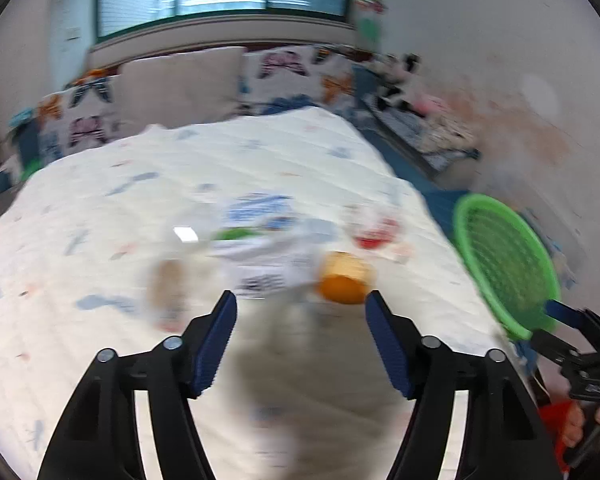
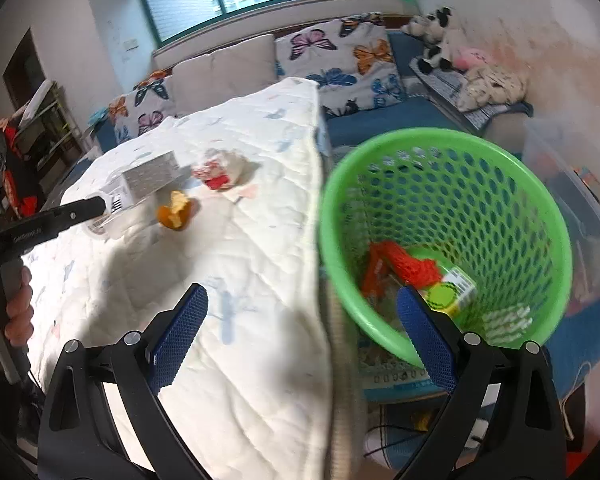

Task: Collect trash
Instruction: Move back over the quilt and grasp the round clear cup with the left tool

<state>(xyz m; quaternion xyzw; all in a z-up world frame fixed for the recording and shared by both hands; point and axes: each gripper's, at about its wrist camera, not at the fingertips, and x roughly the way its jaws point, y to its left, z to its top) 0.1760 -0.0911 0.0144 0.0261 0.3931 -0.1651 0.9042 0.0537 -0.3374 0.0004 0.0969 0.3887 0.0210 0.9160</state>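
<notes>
Hovering over the quilt far left of the basket, the left gripper is spread wide and holds nothing. A box lies just past its tips. Nearer the basket lie a peel and a wrapper. The right gripper gapes wide too, one finger over the basket's near rim; whether it bears on the rim I cannot tell. Inside the basket lie a red net and a carton.
</notes>
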